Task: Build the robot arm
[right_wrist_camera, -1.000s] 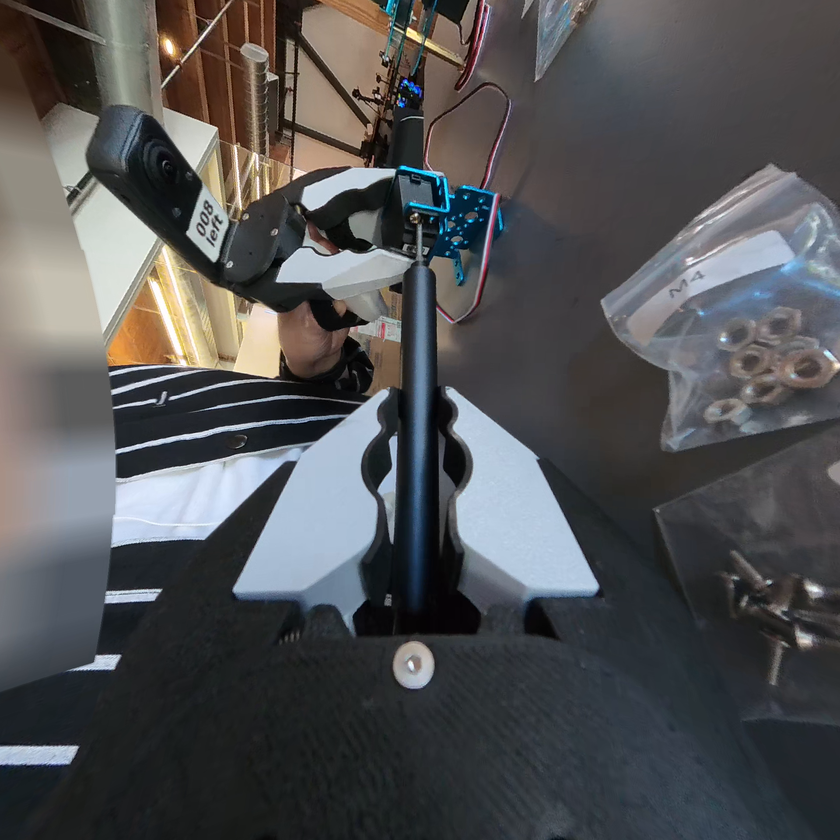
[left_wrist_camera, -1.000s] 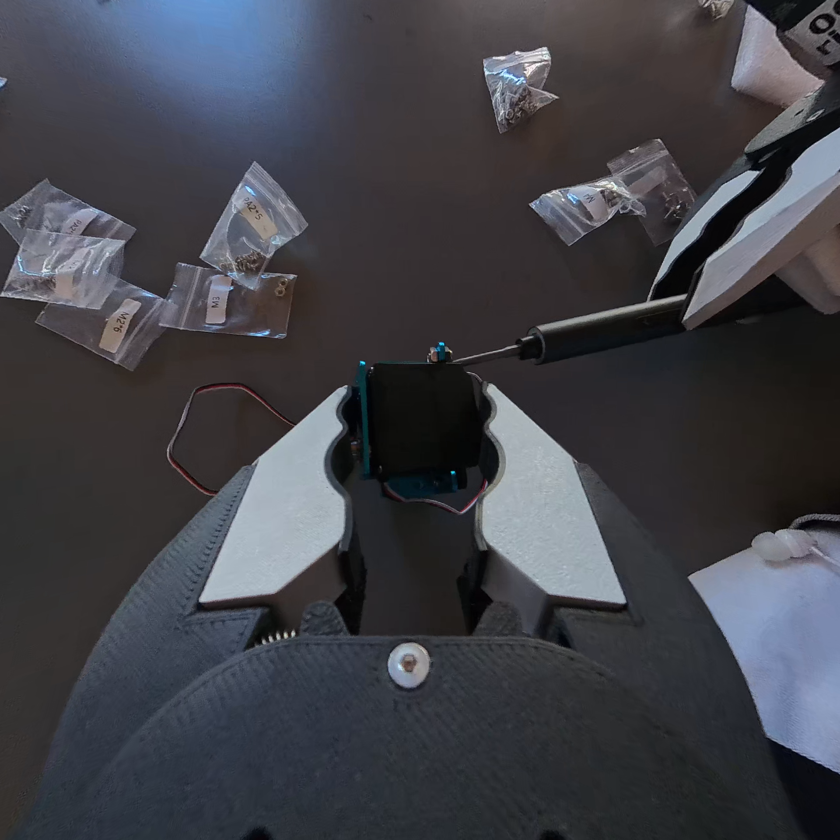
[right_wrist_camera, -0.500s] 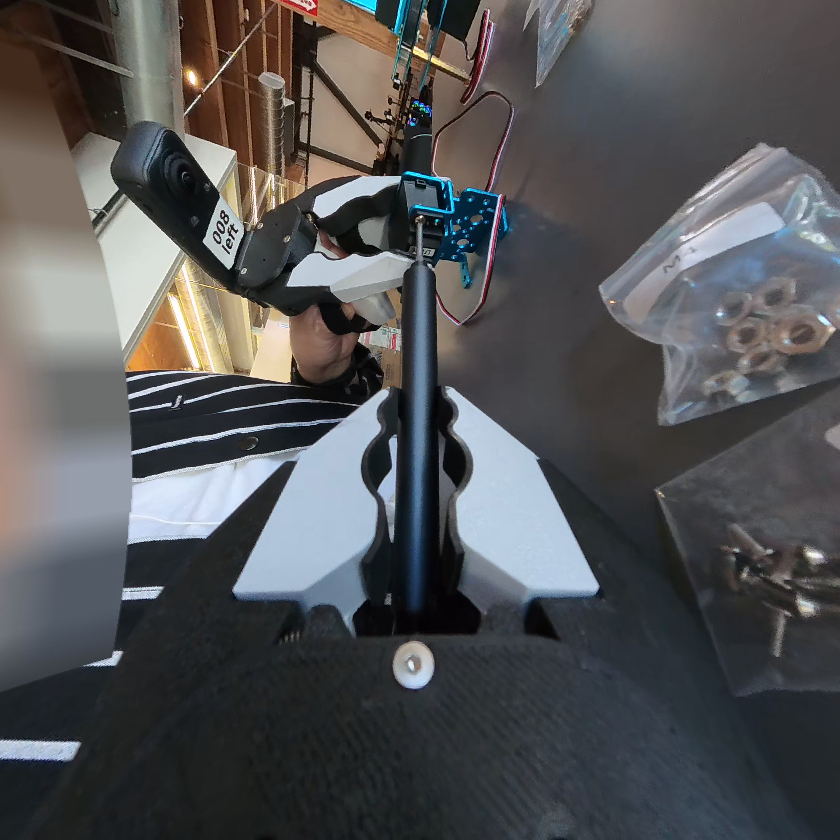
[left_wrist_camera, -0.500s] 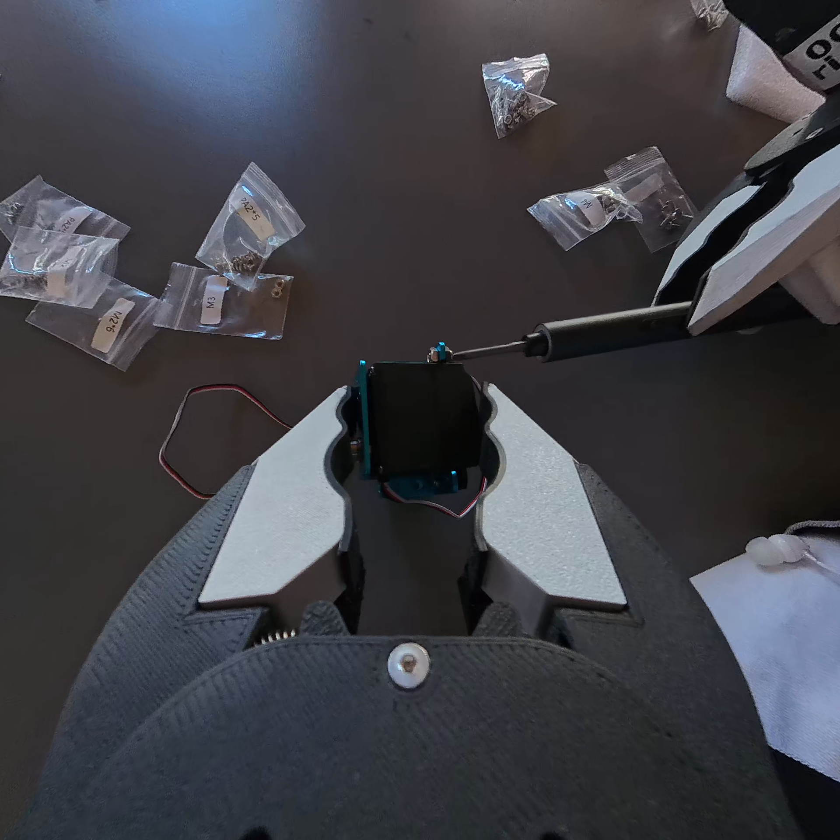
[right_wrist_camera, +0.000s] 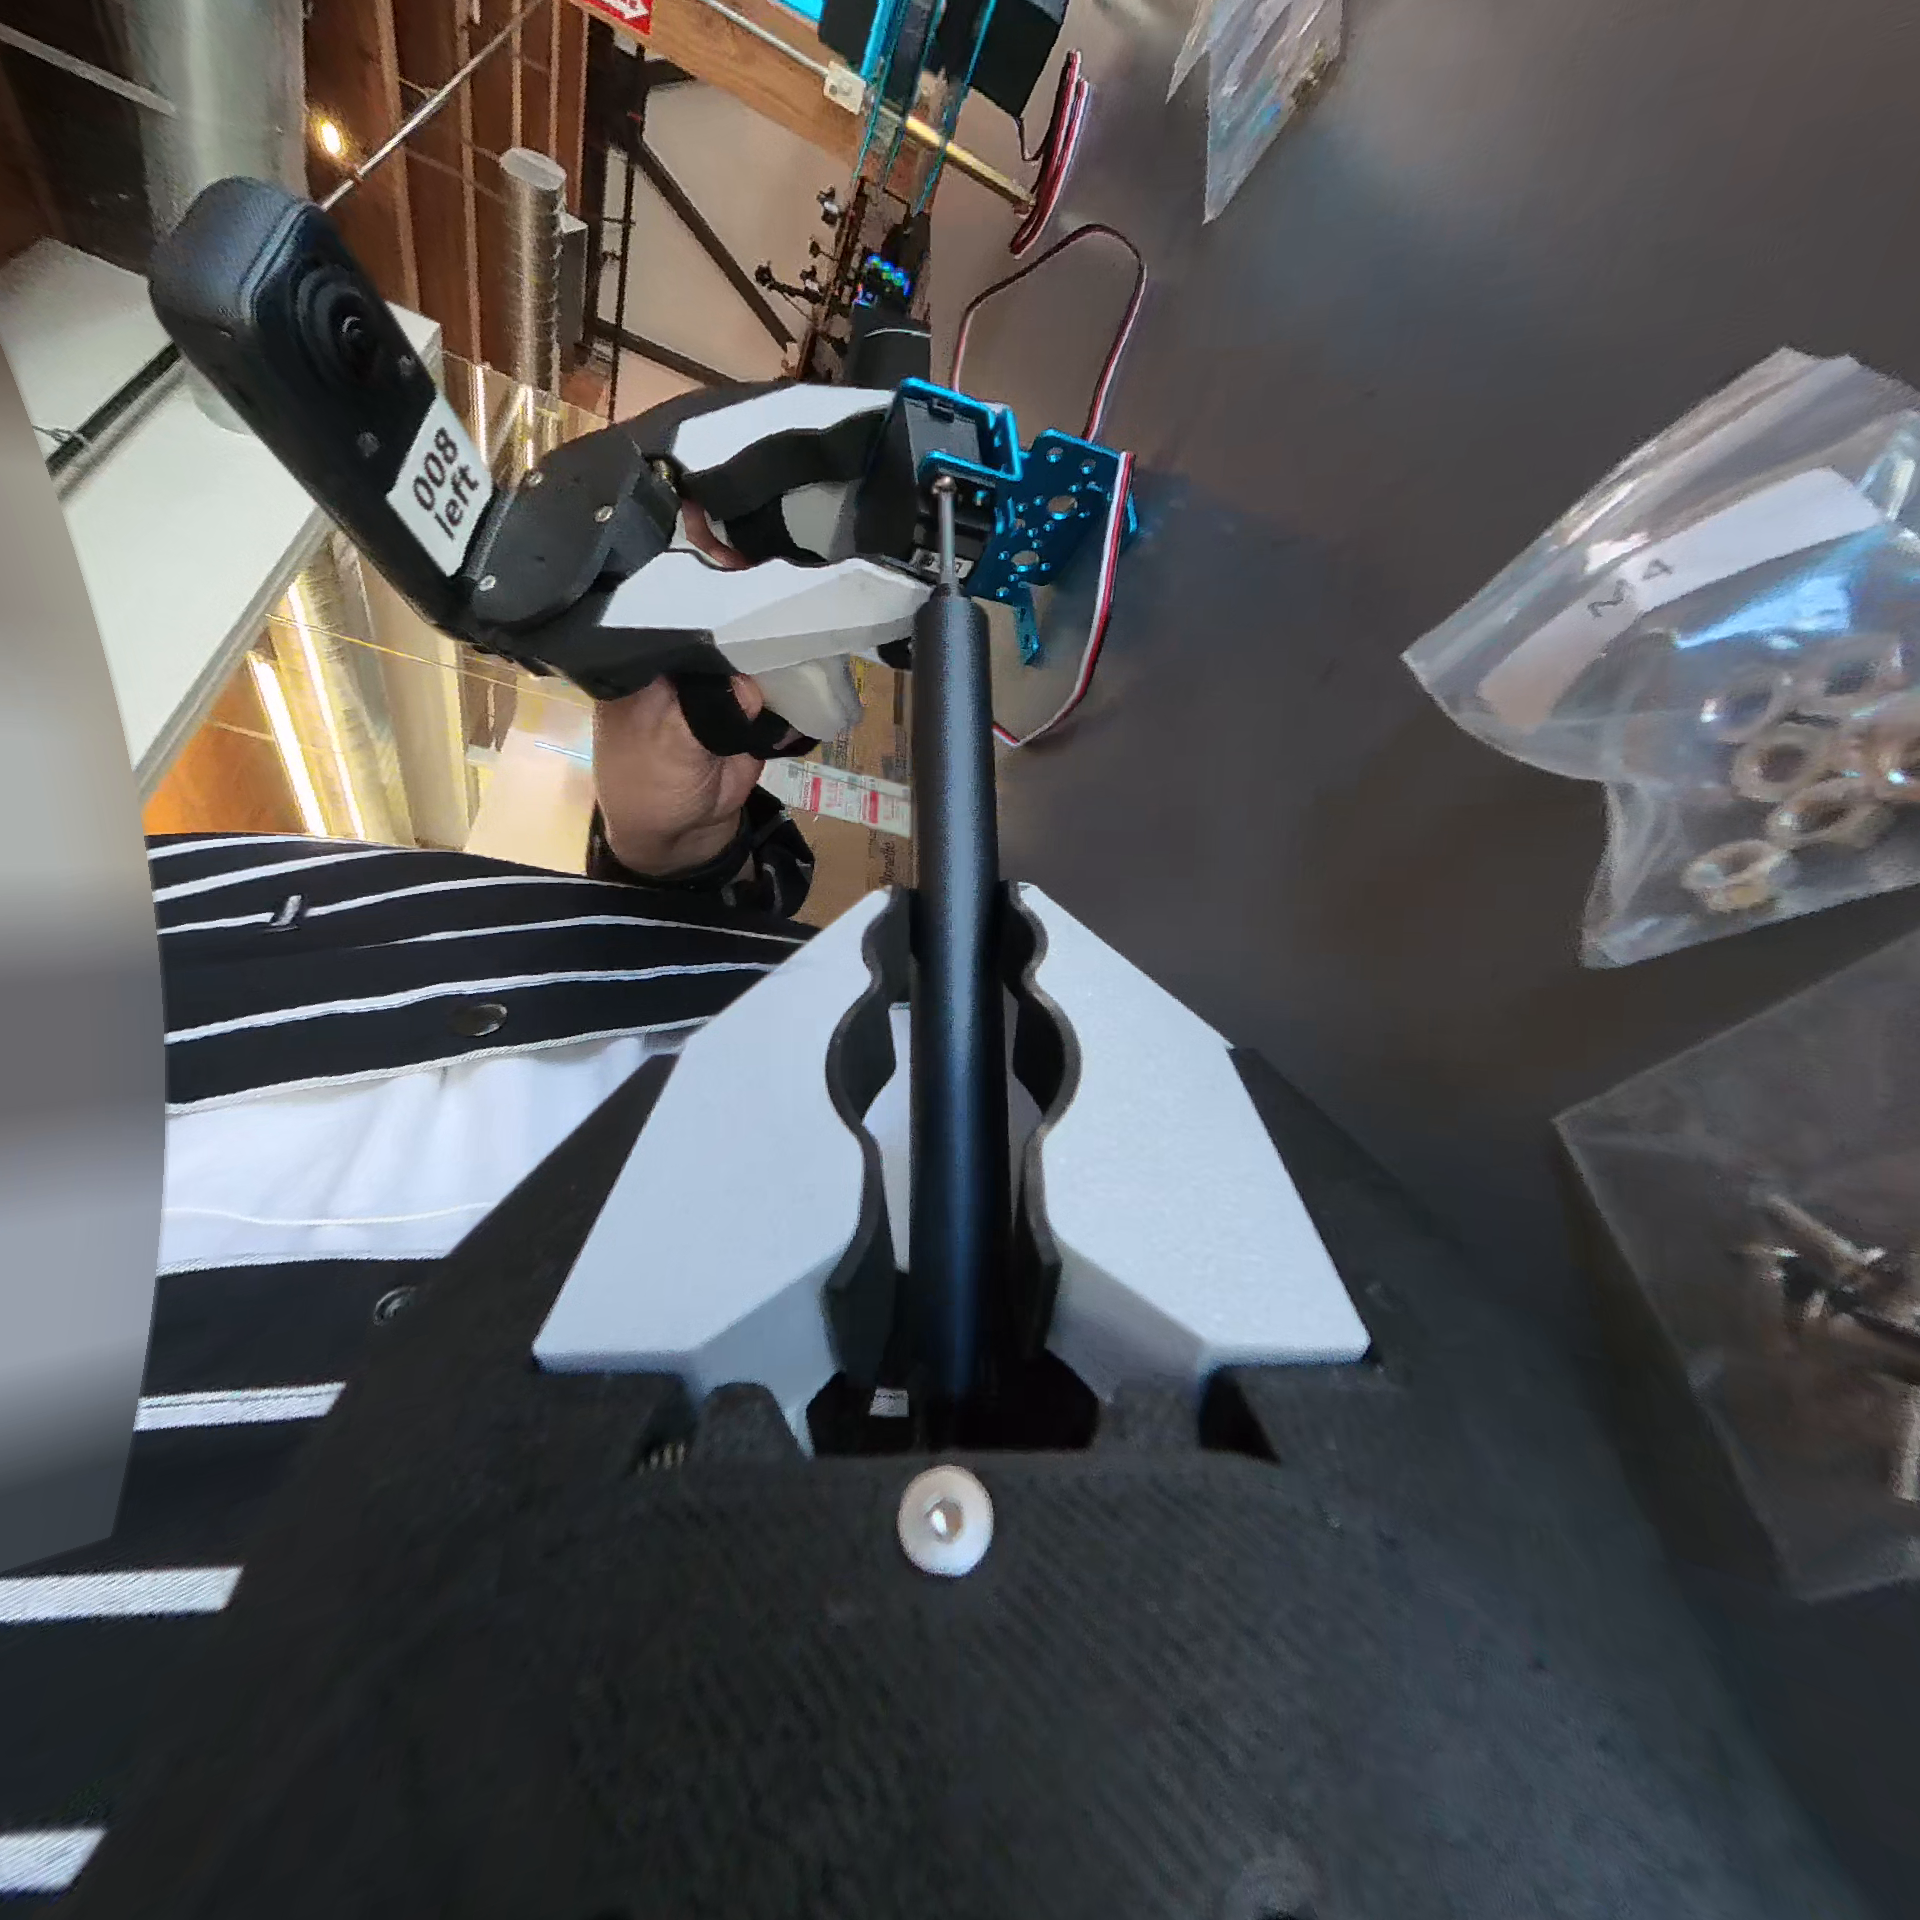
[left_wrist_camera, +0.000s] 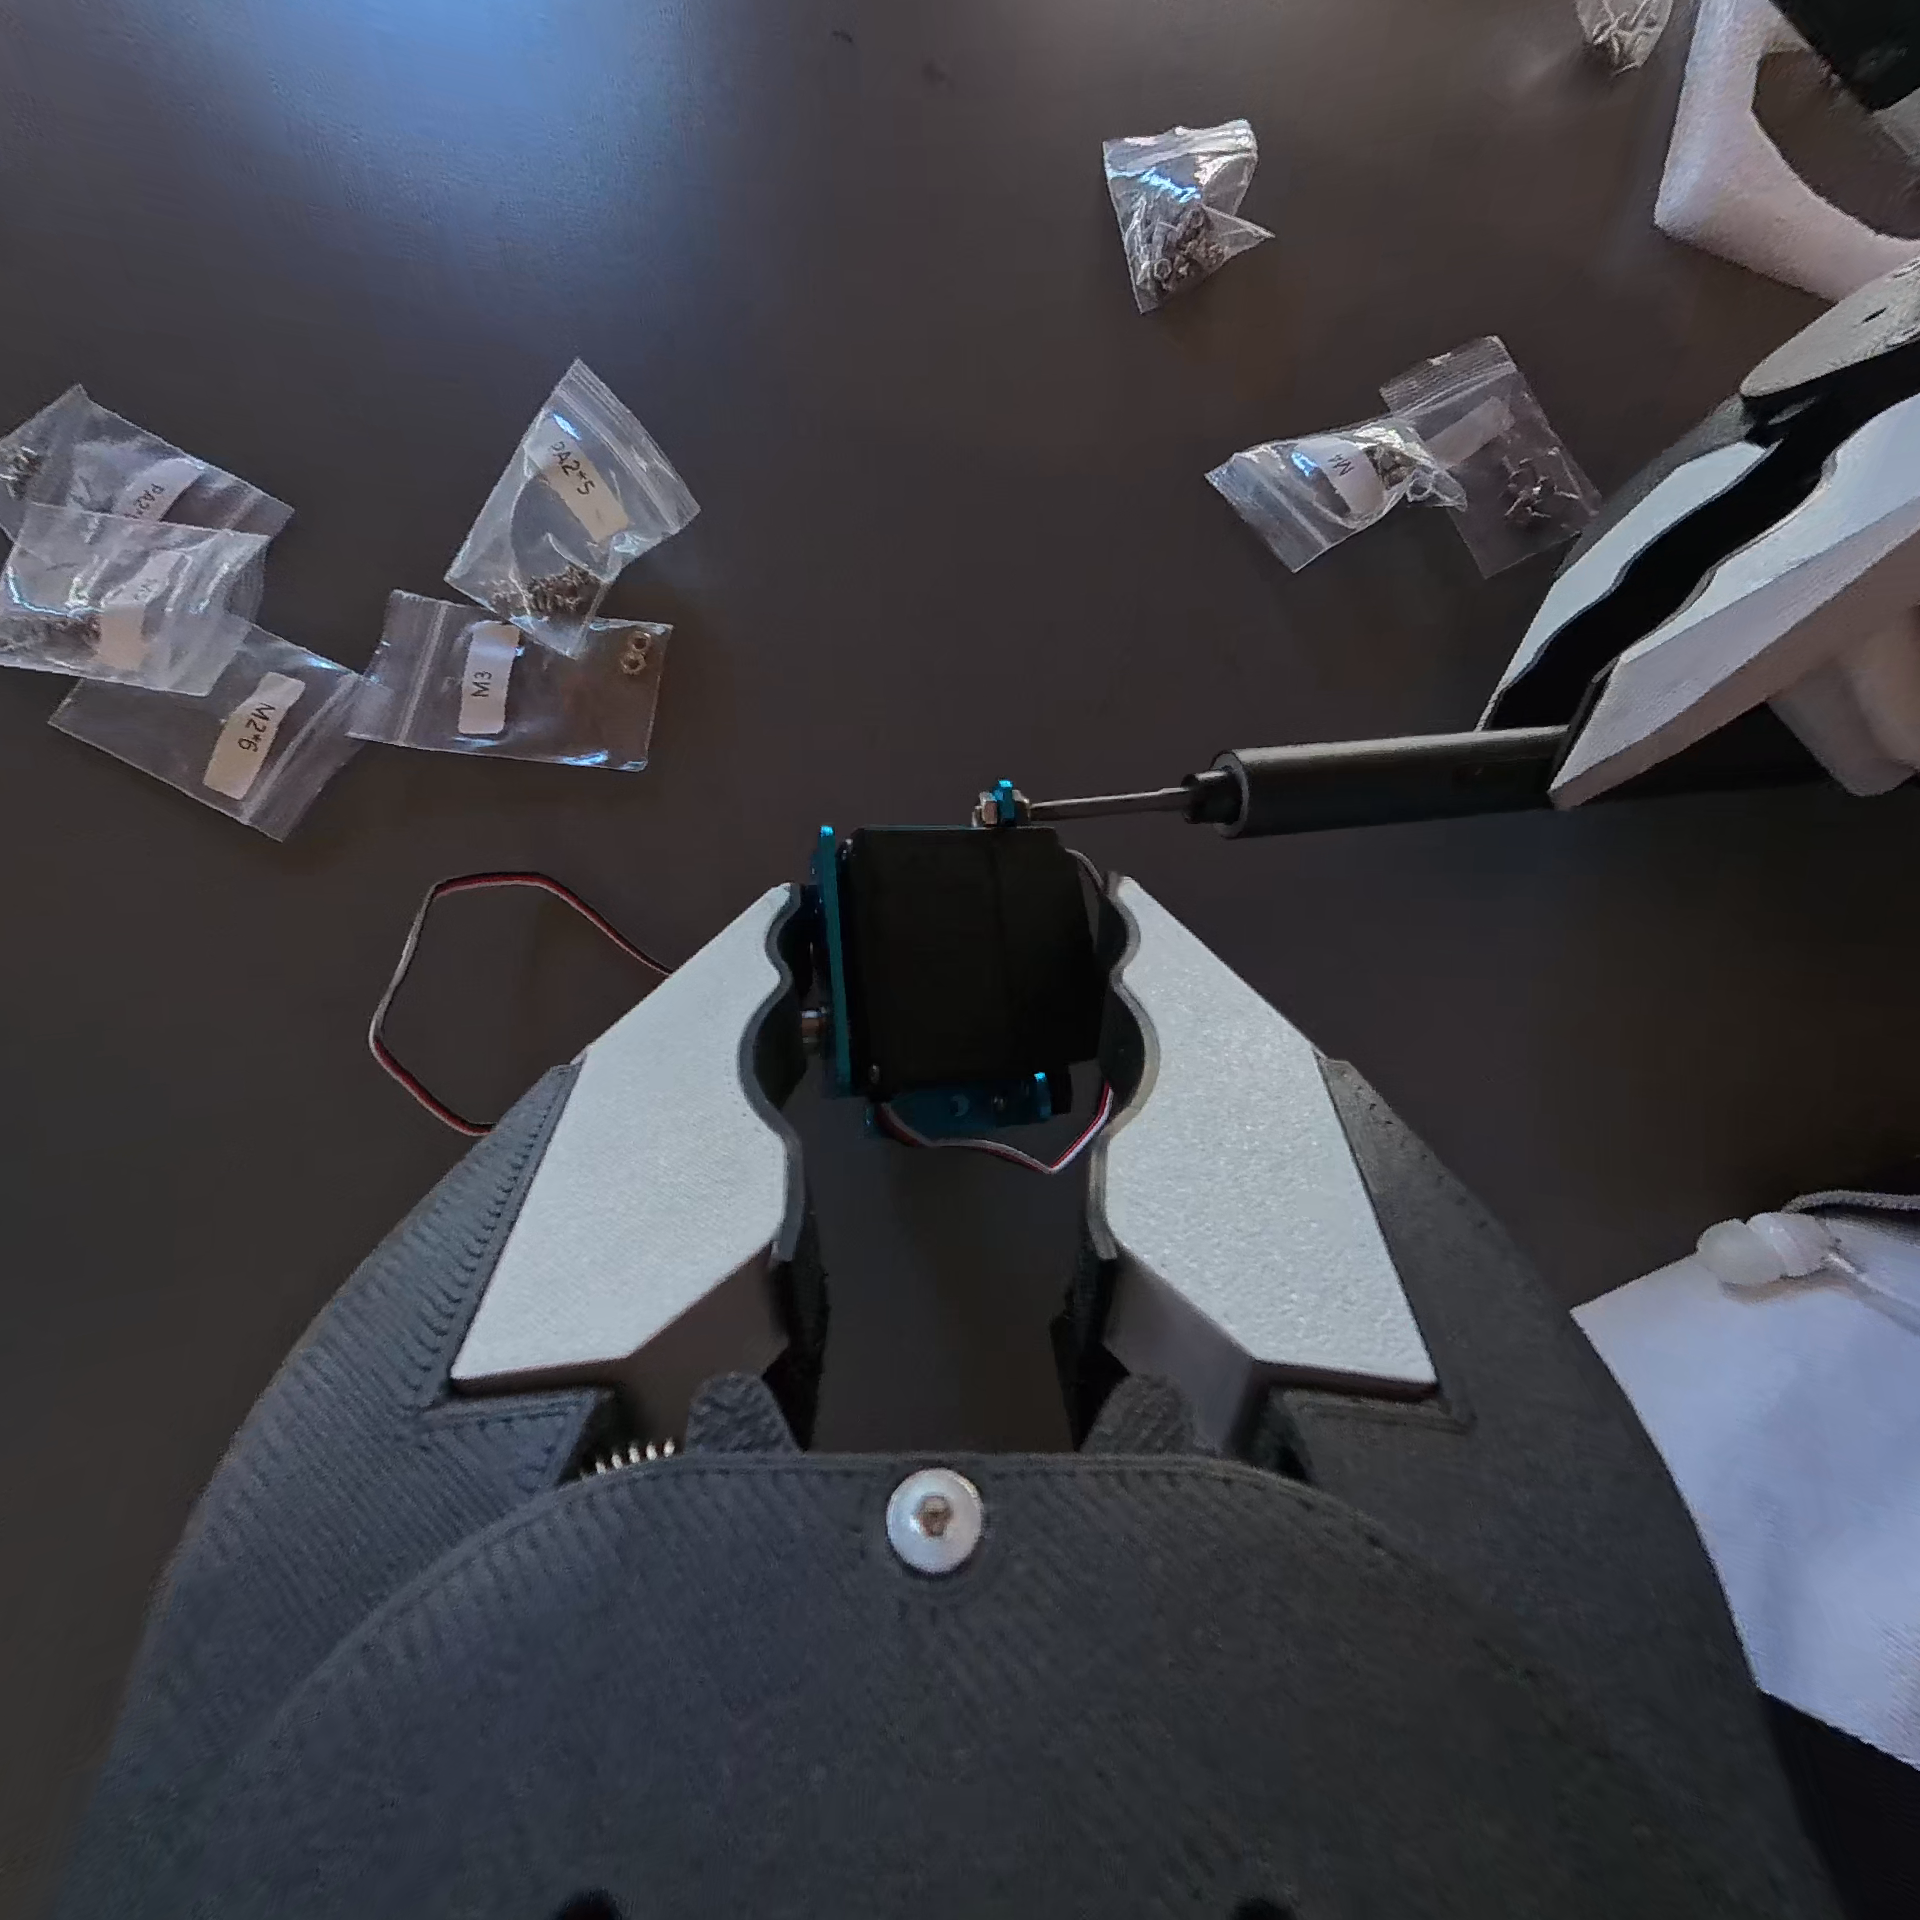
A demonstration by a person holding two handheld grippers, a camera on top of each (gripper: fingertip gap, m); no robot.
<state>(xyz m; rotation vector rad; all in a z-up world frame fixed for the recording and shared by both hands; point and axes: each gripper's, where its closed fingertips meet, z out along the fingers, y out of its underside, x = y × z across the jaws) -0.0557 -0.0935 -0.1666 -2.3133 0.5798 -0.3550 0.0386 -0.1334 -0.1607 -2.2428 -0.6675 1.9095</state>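
Note:
My left gripper point(left_wrist_camera: 951, 914) is shut on a black servo motor point(left_wrist_camera: 961, 961) that sits in a blue metal bracket point(left_wrist_camera: 826, 977), held above the dark table. A red, white and black wire point(left_wrist_camera: 416, 997) trails from it. My right gripper point(right_wrist_camera: 956, 914) is shut on a black screwdriver point(right_wrist_camera: 956, 1039). Its thin bit touches a small screw point(right_wrist_camera: 943, 480) on the bracket's tab point(left_wrist_camera: 1001, 802) at the servo's far end. The left gripper also shows in the right wrist view point(right_wrist_camera: 790, 540), and the right gripper in the left wrist view point(left_wrist_camera: 1704, 644).
Several small clear bags of screws and nuts lie on the dark table: a group at the left point(left_wrist_camera: 312, 623), others at the right point(left_wrist_camera: 1351, 488) and top point(left_wrist_camera: 1184, 208). A bag of nuts point(right_wrist_camera: 1745, 707) lies near the right gripper. A person in a striped top point(right_wrist_camera: 416, 987) stands behind.
The right gripper and screwdriver have shifted slightly while the bit stays on the screw. The left gripper keeps its hold on the servo, with only a slight drift of the view.

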